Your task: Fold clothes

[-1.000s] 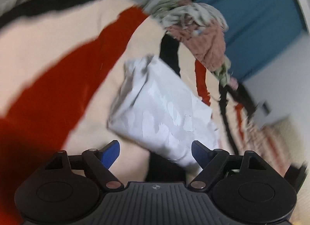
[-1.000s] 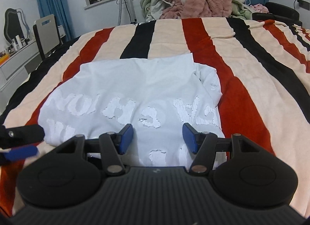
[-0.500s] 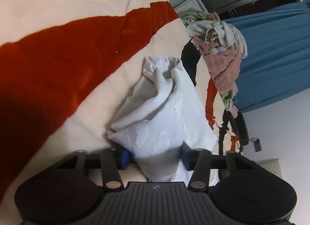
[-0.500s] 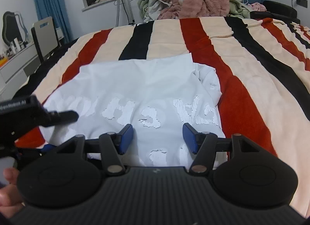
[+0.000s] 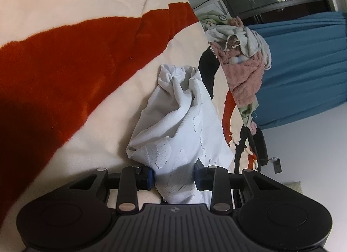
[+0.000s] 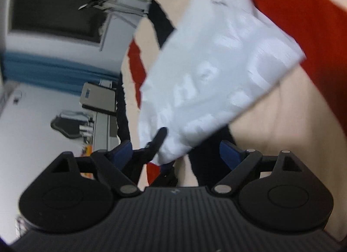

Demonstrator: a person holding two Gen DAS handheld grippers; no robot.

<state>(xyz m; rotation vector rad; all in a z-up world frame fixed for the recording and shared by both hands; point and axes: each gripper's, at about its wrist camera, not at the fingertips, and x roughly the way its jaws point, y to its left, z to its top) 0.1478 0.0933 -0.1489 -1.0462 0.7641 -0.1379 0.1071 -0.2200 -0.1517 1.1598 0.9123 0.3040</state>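
Left gripper pinches a bunched white shirt on a striped blanket. Right gripper gapes wide, empty; its view is blurred.

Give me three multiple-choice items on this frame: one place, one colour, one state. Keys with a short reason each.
1. Where does the pile of clothes lie?
A. at the far end of the striped blanket, by the blue curtain
B. on the chair
C. between the right gripper's fingers

2. What colour is the shirt?
A. pink
B. pale white-grey with white print
C. black

3. What state is the left gripper in?
A. open above the blanket
B. shut on nothing
C. shut on the shirt

Answers:
1. A: the heap sits past the shirt, next to the curtain.
2. B: both views show pale cloth with lighter lettering.
3. C: its blue pads press a bunched edge of the shirt from both sides, while the right gripper stands wide open.
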